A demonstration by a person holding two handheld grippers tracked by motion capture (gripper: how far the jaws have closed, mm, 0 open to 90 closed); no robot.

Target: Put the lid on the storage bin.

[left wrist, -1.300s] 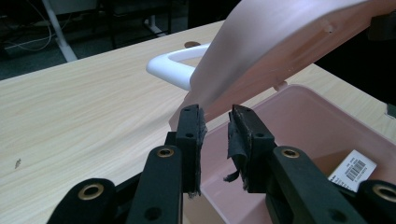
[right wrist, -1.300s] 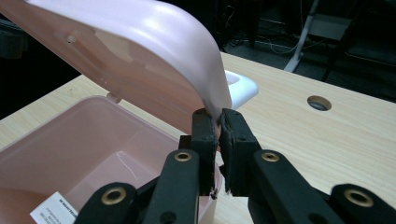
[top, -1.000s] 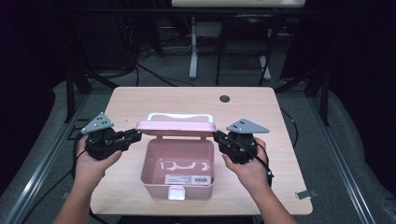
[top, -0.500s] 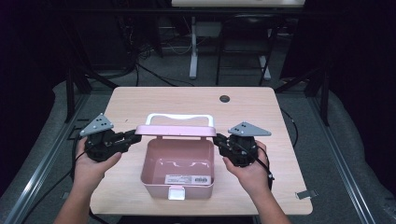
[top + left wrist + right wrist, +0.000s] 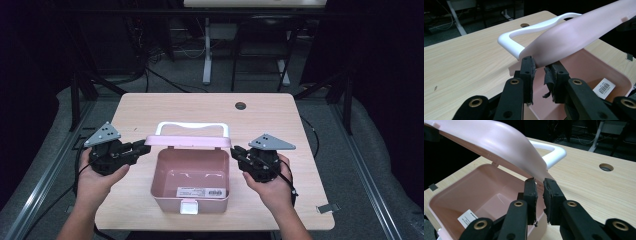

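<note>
A pink box (image 5: 166, 172) stands open on the wooden table (image 5: 200, 107), with a barcode label (image 5: 200, 192) inside and a white latch (image 5: 188, 206) on its front. Its pink lid (image 5: 190, 142), with a white handle (image 5: 192, 126), leans over the box. My left gripper (image 5: 145, 146) is shut on the lid's left edge, and my right gripper (image 5: 234, 150) is shut on its right edge. In the left gripper view the lid (image 5: 579, 30) runs down between the pads (image 5: 530, 66). In the right gripper view the lid's corner (image 5: 537, 173) sits between the pads (image 5: 531, 190).
A round cable hole (image 5: 240, 106) lies in the table's far right part. Bare wood surrounds the box on all sides. Dark frame rails and cables run along the floor to the left and right of the table. A small metal clip (image 5: 327, 207) lies by the near right corner.
Both grippers have come slightly toward the person with the lid in them. The lid now shows as a thinner band, tipped further over the box.
</note>
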